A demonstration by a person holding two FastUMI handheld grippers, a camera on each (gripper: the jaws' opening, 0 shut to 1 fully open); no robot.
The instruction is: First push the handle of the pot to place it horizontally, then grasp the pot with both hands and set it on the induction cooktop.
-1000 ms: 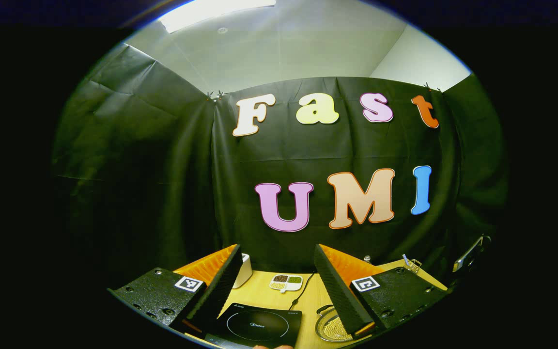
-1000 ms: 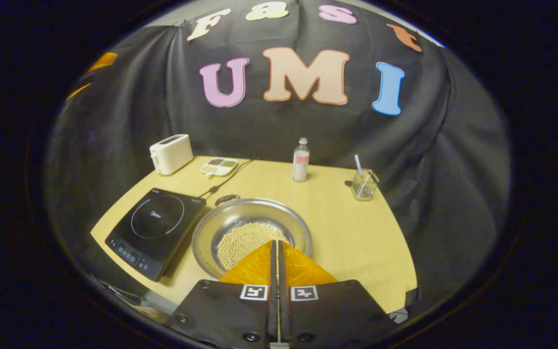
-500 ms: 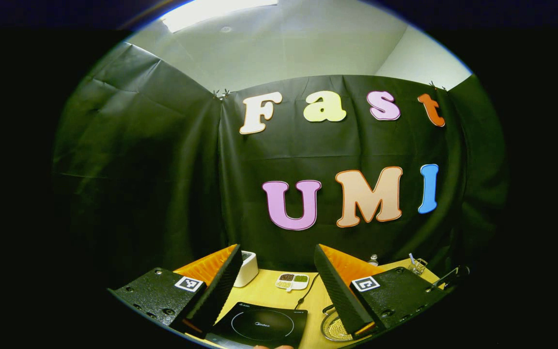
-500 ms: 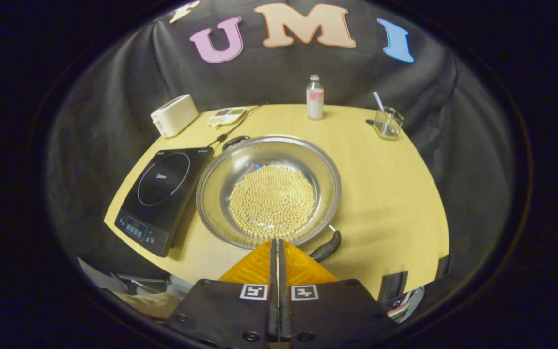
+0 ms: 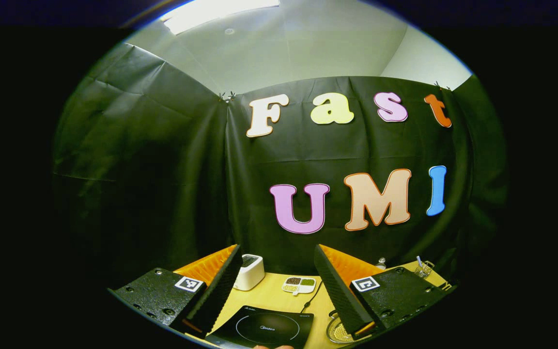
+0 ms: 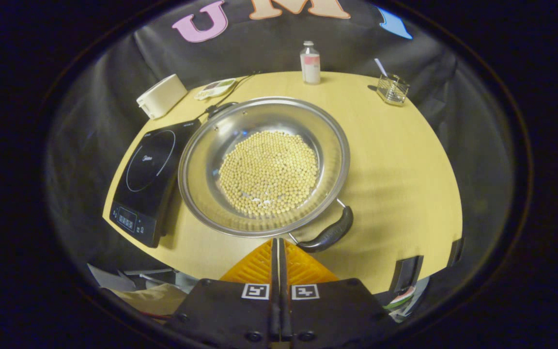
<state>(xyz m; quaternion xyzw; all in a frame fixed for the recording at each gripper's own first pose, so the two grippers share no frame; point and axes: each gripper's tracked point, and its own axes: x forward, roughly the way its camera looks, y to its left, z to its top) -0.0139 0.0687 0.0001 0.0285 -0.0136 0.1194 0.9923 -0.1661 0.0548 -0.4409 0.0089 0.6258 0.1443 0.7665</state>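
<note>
Right gripper [image 6: 277, 241]: fingers pressed together, nothing between them; it has come closer and lower over the past second, so that the wide, shallow stainless-steel pot [image 6: 263, 165], filled with pale round beans [image 6: 269, 172], now sits large in the right gripper view. The pot stands on the light wooden table [image 6: 405, 160], just beside the black induction cooktop [image 6: 150, 177] and not on it. Its near black handle [image 6: 330, 233] lies toward the table's front edge, just ahead and to the side of the closed tips, apart from them; the far handle [image 6: 221, 107] points toward the back; judged, the handles are not yet horizontal and the push is about to begin.

Left gripper [image 5: 276, 271]: jaws spread wide, empty, held high; its view has drifted slightly sideways, the white toaster [image 5: 250, 271] now plainer; it appears to be waiting.
</note>
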